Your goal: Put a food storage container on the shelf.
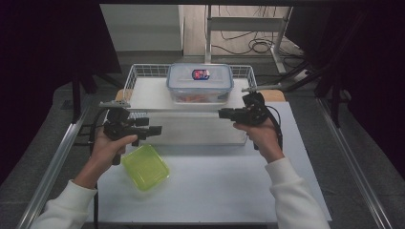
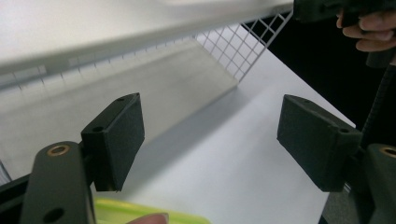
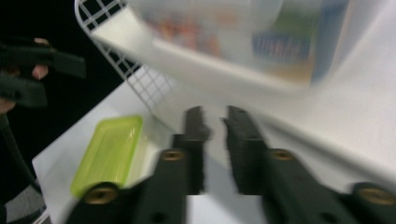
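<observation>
White tabletop [image 1: 215, 181], translucent lime-green lid [image 1: 145, 167] lying flat, left gripper [image 1: 155, 129] wide open, right gripper [image 1: 223, 113] slightly parted, empty.

Bare worktop [image 1: 224, 176] lies open across the lower frame; green lid [image 1: 145, 167] sits lower left, wire shelf [image 1: 143, 93] and clear box [image 1: 199, 82] apparently block centre.

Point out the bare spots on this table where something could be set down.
Free: the white table right of the green container, out to its right edge and near edge. Crowded: the shelf bearing the clear lidded box, flanked by wire mesh.
</observation>
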### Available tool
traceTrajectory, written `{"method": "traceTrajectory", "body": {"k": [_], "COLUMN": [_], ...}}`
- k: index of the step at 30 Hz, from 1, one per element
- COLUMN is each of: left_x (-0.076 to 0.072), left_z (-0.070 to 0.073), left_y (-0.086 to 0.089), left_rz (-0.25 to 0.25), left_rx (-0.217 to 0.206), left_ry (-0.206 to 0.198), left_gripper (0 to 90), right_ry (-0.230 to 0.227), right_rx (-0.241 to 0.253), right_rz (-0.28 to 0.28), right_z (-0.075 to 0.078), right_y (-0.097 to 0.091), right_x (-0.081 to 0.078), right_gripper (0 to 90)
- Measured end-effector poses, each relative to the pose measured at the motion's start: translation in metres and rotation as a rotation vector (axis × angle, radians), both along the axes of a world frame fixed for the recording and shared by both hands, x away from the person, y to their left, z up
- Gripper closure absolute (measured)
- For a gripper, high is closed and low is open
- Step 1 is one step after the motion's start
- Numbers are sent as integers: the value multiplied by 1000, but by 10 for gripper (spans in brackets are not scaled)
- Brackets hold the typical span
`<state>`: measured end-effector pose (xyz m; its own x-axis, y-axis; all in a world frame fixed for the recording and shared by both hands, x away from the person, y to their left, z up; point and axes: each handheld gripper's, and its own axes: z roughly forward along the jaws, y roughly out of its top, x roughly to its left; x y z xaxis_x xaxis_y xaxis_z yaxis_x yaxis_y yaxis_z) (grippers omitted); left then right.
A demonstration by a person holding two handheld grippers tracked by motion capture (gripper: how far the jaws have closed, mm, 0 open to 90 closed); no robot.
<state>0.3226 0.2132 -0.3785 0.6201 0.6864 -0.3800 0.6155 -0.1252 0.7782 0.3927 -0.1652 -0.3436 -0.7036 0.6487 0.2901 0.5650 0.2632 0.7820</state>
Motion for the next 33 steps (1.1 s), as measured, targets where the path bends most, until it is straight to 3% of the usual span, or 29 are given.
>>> {"method": "traceTrajectory", "body": {"k": [2,8,15,20,23,26,33], "left_x": [-6,-25,-43,-53,-58,-61,-60], "left_z": [-6,-28,-61,-75,-84,-89,-90], "left_y": [0,-4,-12,-16,-18,-18,-11], "left_rz": [-17,-37,-63,-92,-85,-80,-58], "left_rx": [4,37,72,92,133,176,182], "left_ry": [14,21,51,75,78,76,76], "left_gripper": [228,235,238,238,239,245,252], "right_ry": [16,9,33,69,72,81,100], "right_rx": [-17,-68,-30,-57,-67,-87,-124], "right_rz": [-1,19,44,34,24,29,18], "right_z": [-8,-36,-71,-95,-103,-111,-123], "right_y": [-4,-14,-37,-52,-57,-60,-61], "right_x": [-12,-48,-79,-92,-97,-101,-102], "right_gripper": [537,372,317,311,310,306,306]}}
